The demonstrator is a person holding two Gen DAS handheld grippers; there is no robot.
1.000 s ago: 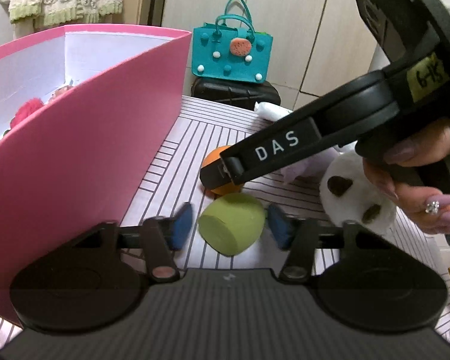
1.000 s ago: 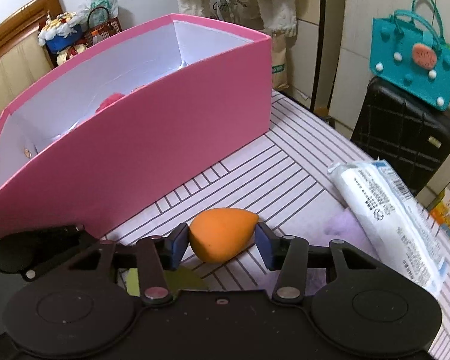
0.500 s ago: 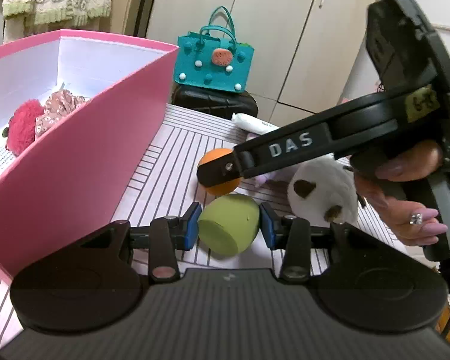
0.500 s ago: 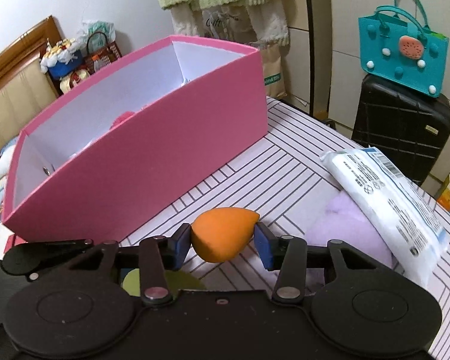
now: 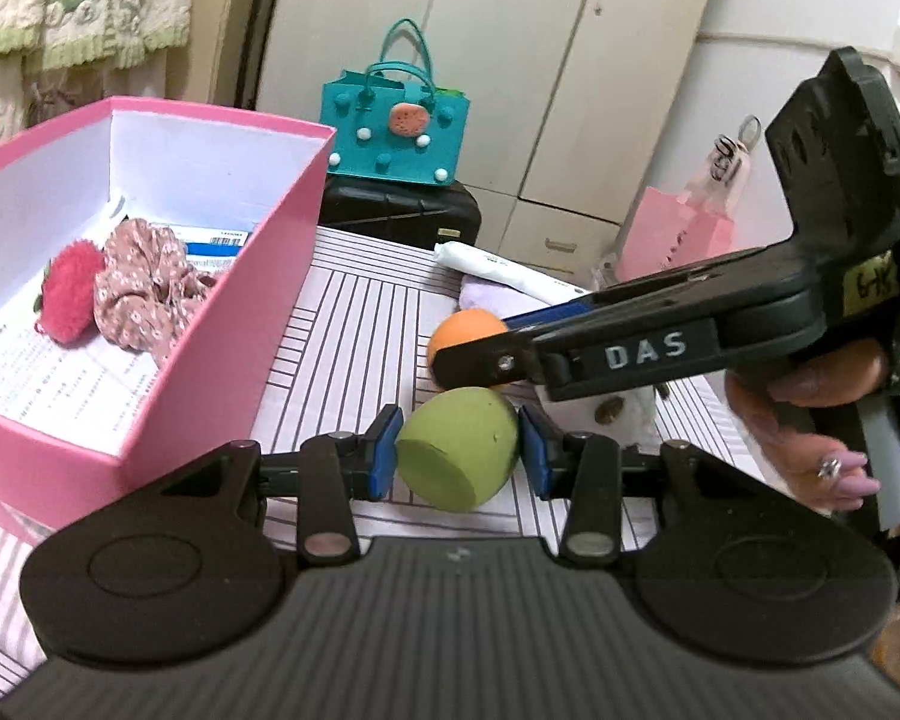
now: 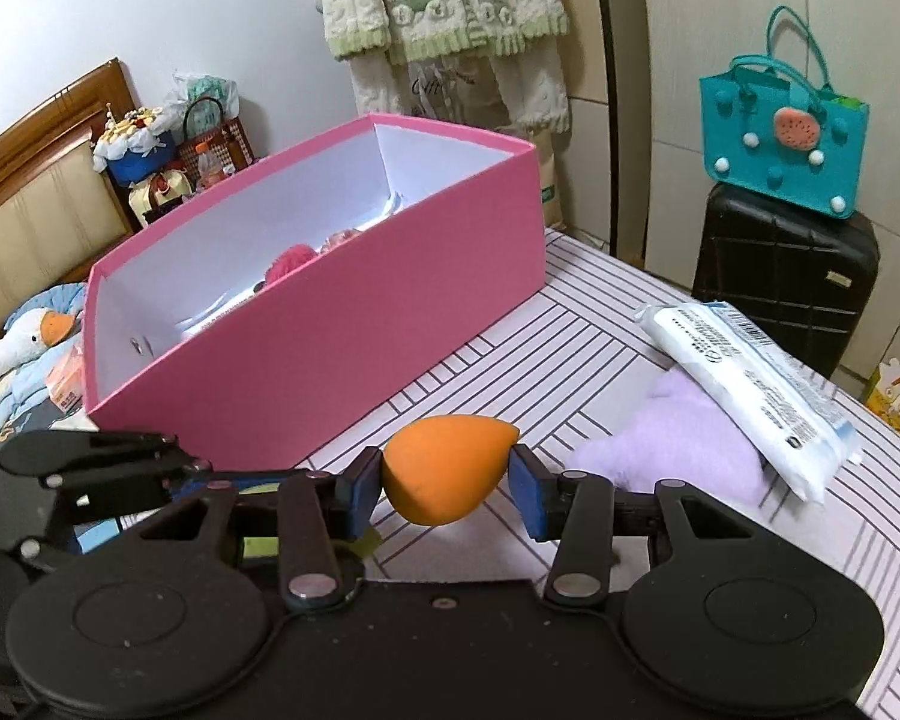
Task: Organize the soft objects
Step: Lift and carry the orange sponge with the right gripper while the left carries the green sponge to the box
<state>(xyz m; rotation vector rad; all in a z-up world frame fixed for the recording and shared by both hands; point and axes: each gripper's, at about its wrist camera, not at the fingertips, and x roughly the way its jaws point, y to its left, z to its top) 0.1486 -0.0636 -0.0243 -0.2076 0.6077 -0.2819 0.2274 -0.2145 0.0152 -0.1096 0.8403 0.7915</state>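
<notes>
green sponge (image 5: 457,449) pinched between left fingers (image 5: 385,451).

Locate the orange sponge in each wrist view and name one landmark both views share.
Left wrist view: orange sponge sits right of centre, partly hidden behind the right gripper, above the green sponge.
Right wrist view: orange sponge is low at centre, pinched between that gripper's blue pads.
Shared landmark: the pink box, left of the sponge in both.

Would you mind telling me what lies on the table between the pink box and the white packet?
Only bare striped tablecloth lies between the pink box and the white packet, as the right wrist view shows.
</notes>
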